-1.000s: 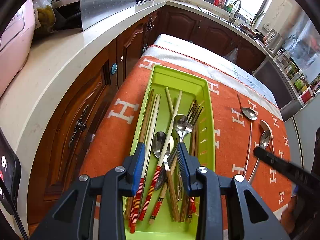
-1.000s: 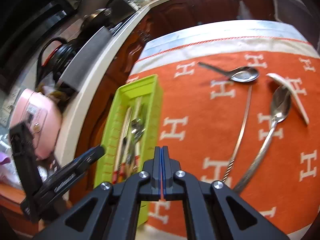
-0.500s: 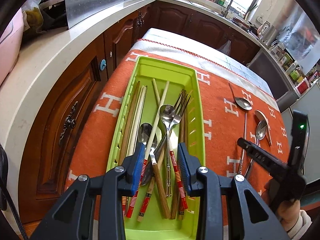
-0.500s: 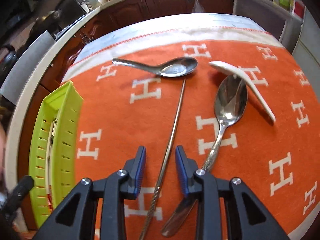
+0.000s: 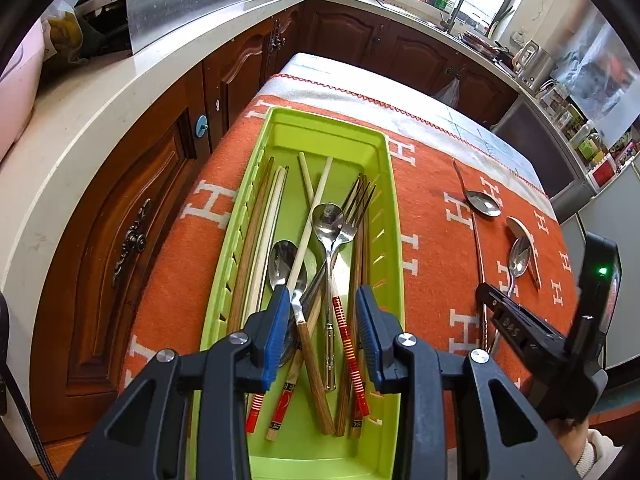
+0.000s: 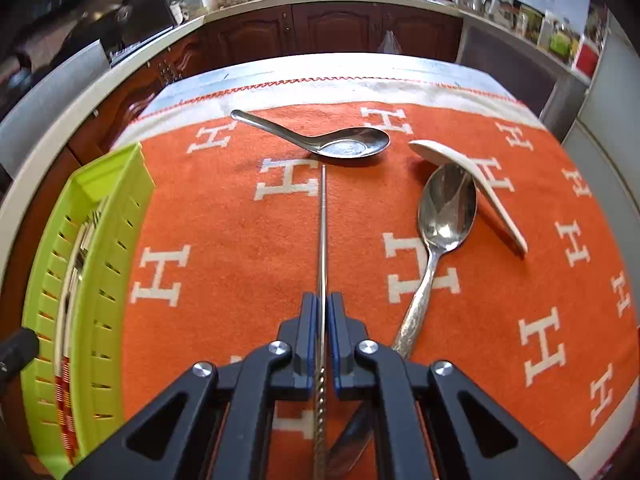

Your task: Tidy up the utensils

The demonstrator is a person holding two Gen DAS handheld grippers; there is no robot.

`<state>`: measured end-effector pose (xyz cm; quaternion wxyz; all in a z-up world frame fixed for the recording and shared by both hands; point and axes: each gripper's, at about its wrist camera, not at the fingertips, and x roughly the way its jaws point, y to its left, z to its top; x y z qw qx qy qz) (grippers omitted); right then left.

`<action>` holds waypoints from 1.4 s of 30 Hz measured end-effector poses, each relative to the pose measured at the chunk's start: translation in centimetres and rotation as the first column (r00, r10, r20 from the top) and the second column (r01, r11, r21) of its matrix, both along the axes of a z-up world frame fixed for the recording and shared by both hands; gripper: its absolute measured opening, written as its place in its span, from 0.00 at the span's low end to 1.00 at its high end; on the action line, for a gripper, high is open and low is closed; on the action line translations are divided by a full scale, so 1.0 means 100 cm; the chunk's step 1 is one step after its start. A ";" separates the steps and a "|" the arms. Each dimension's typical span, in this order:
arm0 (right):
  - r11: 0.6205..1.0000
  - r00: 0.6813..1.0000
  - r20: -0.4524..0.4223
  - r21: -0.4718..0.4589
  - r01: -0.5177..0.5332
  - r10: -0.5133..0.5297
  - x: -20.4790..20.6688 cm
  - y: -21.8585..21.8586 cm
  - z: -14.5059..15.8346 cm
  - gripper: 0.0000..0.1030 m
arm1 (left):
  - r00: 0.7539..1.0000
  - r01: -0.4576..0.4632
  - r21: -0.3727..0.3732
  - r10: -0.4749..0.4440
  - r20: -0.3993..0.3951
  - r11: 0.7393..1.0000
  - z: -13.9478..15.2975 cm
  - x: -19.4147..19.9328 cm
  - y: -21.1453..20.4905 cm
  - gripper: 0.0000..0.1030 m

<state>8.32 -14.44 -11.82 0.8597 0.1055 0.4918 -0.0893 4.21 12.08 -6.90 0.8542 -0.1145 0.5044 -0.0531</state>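
tray (image 6: 132, 184) left of spoons (image 6: 446, 204), on cloth (image 6: 224, 216)

orange cloth (image 6: 248, 240) (H-patterned), wooden cabinets (image 5: 132, 216)

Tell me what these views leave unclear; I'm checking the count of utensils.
- Metal rod: near end hidden under the closing right gripper, right wrist view.
- Green tray: contents screened by its slotted wall there.
- Chopsticks: overlapping, partly behind left gripper.

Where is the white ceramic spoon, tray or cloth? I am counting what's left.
Out on the cloth: the white spoon lies on the orange cloth, over a metal spoon.
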 end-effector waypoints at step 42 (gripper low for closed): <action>0.893 0.970 0.040 0.381 -0.237 0.241 0.001 0.033 0.035 0.07 | 0.997 -0.069 0.137 0.064 0.045 0.988 0.019 -0.009 -0.002 0.47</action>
